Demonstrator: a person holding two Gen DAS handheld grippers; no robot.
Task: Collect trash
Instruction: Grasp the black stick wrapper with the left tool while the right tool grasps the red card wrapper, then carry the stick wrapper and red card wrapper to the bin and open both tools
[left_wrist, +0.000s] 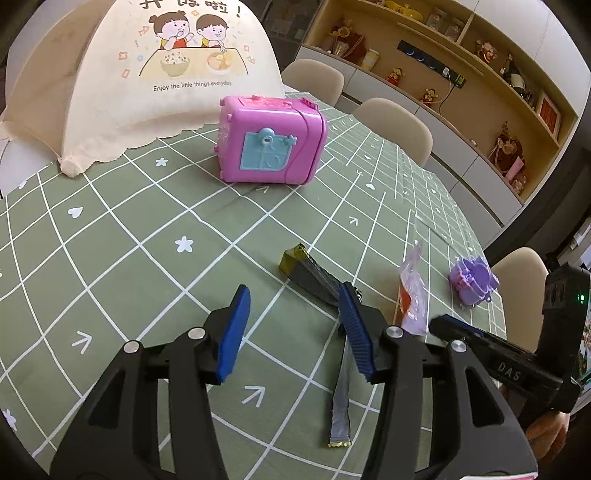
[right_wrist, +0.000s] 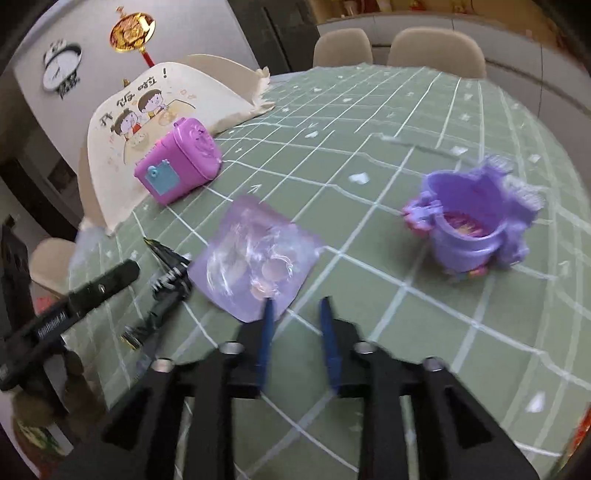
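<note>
The right gripper (right_wrist: 295, 306), jaws half open and holding nothing, has the purple bag (right_wrist: 255, 254) touching its left pad at 11 o'clock, nearer than the left gripper (left_wrist: 295, 295).

We list two pieces of trash and one bin. The dark wrapper (left_wrist: 314, 280): long, flattened, bent partway along into a shallow angle, olive-gold crimped end at the far tip, grey foil length (left_wrist: 341, 402) running toward us to a serrated gold edge; it lies flat on the counter. The clear bag (right_wrist: 255, 254): thin, crinkled, lilac-tinted film with an orange patch, lying flat just right of the wrapper. The purple bin (right_wrist: 469, 221): a small toy tub with a frilled rim, upright and open, standing apart to the right of the bag.
</note>
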